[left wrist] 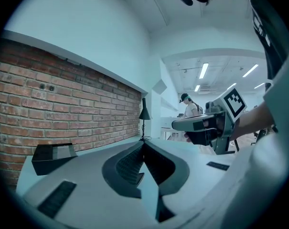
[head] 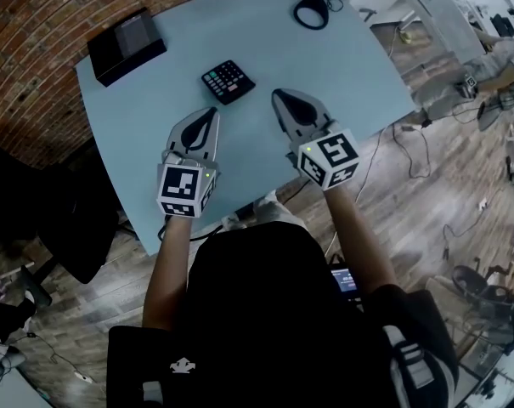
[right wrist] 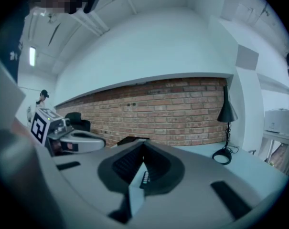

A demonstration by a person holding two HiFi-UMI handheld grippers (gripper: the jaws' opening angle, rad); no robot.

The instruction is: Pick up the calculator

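Calculator (head: 228, 81) lies flat on table (head: 358, 66), just ahead of and between left gripper (head: 209, 112) & right gripper (head: 279, 94), both w/ jaws shut, empty. Best approach: open wide first, come in low, straddle its edges.

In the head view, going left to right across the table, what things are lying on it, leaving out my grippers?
black box → calculator → lamp base
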